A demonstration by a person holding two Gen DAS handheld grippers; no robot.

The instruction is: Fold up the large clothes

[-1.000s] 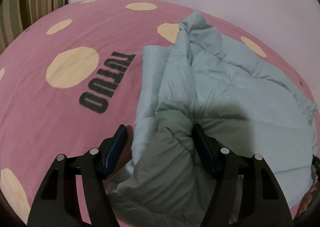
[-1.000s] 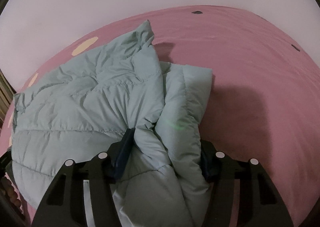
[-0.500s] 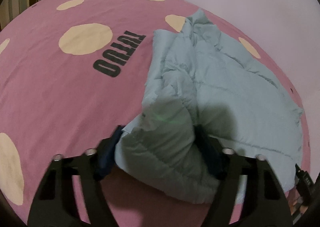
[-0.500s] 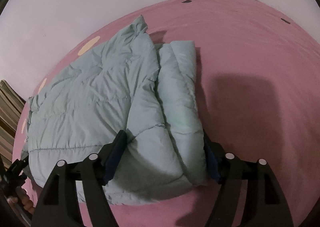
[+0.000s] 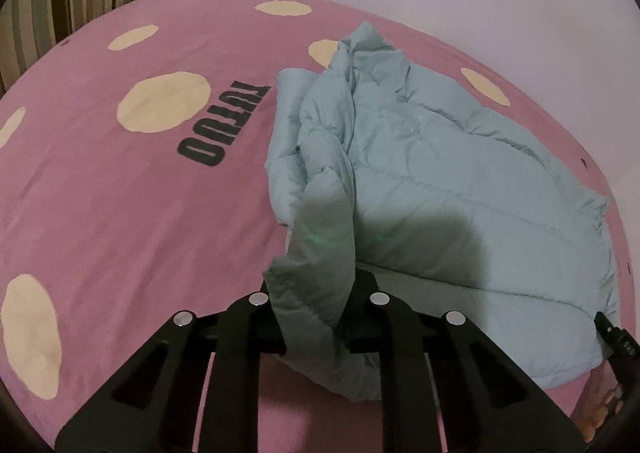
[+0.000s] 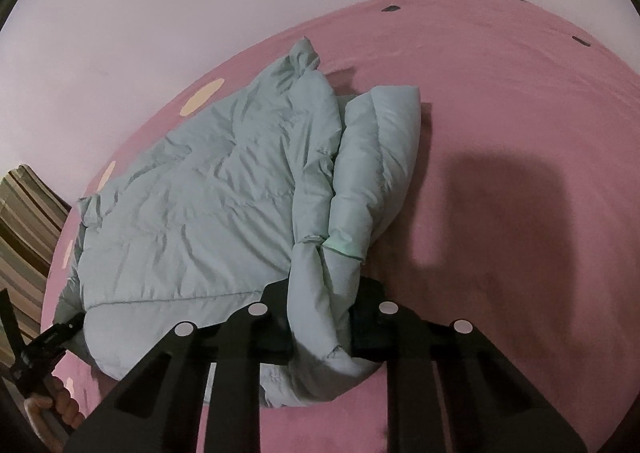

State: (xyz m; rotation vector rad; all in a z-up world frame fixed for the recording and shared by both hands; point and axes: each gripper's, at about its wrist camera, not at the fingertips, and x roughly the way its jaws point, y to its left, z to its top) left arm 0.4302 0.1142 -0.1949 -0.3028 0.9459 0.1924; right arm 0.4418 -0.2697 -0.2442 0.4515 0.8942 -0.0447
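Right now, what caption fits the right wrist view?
Right gripper closing on a bunched edge of the pale blue puffer jacket on the pink bedsheet.

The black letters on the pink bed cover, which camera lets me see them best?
The left wrist view. The black letters sit in plain sight on the pink bed cover, left of the puffy blue jacket. The right wrist view shows none of them, only jacket, plain pink cover and spots.

left gripper (image 5: pixel 314 317) points steeply downward, its jaws closing with a bunched fold pinched between them; right gripper (image 6: pixel 320 327) is angled down likewise, jaws closing on a fold between them; a hand (image 6: pixel 52 409) grips the left gripper's handle
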